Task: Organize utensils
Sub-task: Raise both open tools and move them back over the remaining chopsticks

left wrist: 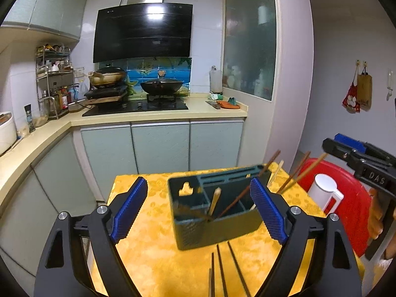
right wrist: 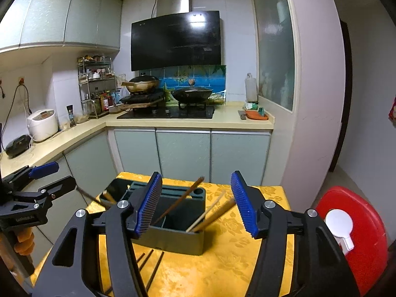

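A dark green utensil holder (left wrist: 217, 212) stands on the bench (left wrist: 153, 247), which is covered with a yellow flowered cloth. The holder has several compartments and a slotted part at its back. Some chopsticks (left wrist: 250, 193) stand inside it and lean toward the right; in the right wrist view a dark one (right wrist: 180, 201) and two lighter ones (right wrist: 212, 212) are seen tilted in the compartments. Three more dark chopsticks (left wrist: 222, 269) lie flat on the cloth, just in front of the holder, near the front edge of the bench. The left hand-held gripper (left wrist: 198, 208) is released: its blue pads stand wide apart, one at each side of the holder, and they press on nothing. The right hand-held gripper (right wrist: 195, 203) is also released, with its jaws apart and the holder seen between them, but not touched. No chopstick is grasped by either one. At the right of the bench there is a red stool (right wrist: 356, 235) with a white mug (right wrist: 339, 225) on it. Behind the bench is the kitchen with a stove (left wrist: 138, 105), two pans and a black hood (left wrist: 143, 32).
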A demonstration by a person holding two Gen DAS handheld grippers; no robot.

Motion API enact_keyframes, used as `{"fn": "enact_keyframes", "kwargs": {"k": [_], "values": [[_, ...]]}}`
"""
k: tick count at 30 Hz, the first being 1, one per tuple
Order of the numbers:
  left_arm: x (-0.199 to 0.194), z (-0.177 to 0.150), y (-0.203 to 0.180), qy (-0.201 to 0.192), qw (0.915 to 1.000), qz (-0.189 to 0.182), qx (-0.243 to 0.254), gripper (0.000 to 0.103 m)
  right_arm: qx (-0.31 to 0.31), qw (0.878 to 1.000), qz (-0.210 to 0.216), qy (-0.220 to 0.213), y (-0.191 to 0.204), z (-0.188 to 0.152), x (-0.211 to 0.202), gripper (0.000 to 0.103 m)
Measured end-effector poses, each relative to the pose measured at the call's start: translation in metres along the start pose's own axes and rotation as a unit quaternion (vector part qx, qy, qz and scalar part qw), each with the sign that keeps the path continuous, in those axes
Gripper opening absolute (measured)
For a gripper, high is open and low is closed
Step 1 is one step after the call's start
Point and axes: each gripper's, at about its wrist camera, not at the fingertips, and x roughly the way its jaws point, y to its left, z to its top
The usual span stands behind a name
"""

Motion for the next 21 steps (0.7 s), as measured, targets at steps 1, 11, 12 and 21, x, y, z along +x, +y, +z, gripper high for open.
{"fn": "enact_keyframes", "kwargs": {"k": [1, 11, 12, 21], "values": [[-0.002, -0.003, 0.000, 0.000, 1.0000, 0.001, 0.002, 0.082, -0.003, 1.000, -0.001, -0.001, 0.001, -0.005, -0.004, 0.057], [-0.023, -0.048, 0.006, 0.020, 0.9998, 0.008, 0.000, 0.083, -0.002, 1.000, -0.008, 0.014, 0.001, -0.048, -0.025, 0.057], [-0.024, -0.051, 0.006, 0.022, 0.9997, 0.009, -0.001, 0.083, -0.001, 1.000, -0.009, 0.016, 0.001, -0.052, -0.027, 0.057], [-0.036, -0.099, 0.018, 0.053, 0.9984, 0.014, -0.012, 0.083, 0.015, 0.999, -0.005, 0.051, 0.004, -0.101, -0.040, 0.057]]}}
